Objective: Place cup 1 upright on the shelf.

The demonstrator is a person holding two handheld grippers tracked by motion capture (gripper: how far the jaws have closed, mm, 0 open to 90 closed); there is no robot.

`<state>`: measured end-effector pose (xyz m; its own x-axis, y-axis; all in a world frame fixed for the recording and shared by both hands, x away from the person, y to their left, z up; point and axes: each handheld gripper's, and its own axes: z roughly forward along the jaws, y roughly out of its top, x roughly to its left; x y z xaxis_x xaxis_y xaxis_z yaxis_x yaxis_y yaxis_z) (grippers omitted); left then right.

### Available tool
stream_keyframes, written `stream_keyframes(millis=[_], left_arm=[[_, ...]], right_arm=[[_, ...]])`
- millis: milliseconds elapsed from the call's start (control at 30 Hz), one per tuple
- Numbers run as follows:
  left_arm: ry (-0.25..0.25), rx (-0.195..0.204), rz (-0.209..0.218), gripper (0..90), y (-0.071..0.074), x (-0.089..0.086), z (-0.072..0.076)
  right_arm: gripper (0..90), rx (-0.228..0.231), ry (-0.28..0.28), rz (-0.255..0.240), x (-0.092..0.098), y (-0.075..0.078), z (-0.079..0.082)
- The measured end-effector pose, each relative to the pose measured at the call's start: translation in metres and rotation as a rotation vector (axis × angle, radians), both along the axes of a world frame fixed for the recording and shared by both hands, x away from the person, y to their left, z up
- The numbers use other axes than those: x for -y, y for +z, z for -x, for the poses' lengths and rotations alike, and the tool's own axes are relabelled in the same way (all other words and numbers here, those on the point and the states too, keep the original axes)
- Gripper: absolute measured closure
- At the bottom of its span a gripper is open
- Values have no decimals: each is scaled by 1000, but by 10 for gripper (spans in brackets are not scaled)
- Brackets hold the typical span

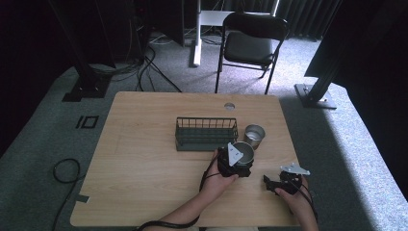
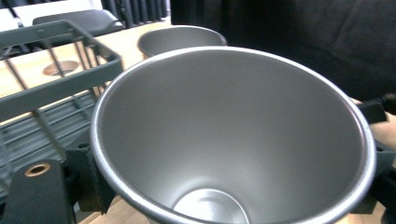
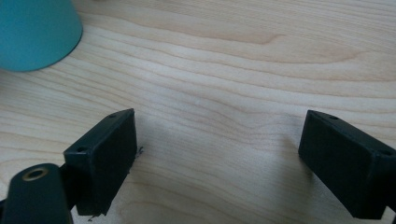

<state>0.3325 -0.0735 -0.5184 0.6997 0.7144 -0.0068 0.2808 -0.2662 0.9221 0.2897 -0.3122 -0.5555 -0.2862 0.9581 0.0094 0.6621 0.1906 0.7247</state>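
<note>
Beside the wire rack (image 1: pixel 206 133), the left gripper (image 1: pixel 234 162) clasped a steel cup (image 2: pixel 233 140), seemingly ready for racking, while the right gripper (image 3: pixel 219 158) lay wide open, empty.

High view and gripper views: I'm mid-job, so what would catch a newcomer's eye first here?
First, the metal cup clamped in the left gripper, its open mouth looming large in the left gripper view, just in front of the dark wire rack. A second metal cup stands right of the rack. The right gripper sits on bare wood, jaws wide apart, with a teal thing at the corner of its view.
</note>
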Motion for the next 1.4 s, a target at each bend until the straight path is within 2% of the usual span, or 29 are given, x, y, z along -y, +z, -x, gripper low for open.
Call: stream_keyframes(millis=[167, 467, 633, 900, 1033, 1167, 1233, 1400], left_arm=[[-4, 11, 15, 142, 6, -5, 1], [-42, 38, 17, 142, 25, -12, 8], [-55, 34, 33, 142, 36, -19, 10], [-66, 54, 55, 142, 56, -28, 11], [-58, 64, 69, 142, 65, -34, 10], [-51, 79, 57, 141, 74, -41, 8], [-41, 82, 78, 141, 80, -46, 7], [-18, 103, 85, 141, 96, -58, 0]], right_arm=[[110, -1, 0, -1, 0, 0, 0], [111, -2, -1, -1, 0, 0, 0], [111, -1, -1, -1, 0, 0, 0], [110, -2, 0, 0, 0, 0, 0], [110, -2, 0, 0, 0, 0, 0], [111, -1, -1, 0, 0, 0, 0], [110, 0, -1, 0, 0, 0, 0], [110, -1, -1, 0, 0, 0, 0]])
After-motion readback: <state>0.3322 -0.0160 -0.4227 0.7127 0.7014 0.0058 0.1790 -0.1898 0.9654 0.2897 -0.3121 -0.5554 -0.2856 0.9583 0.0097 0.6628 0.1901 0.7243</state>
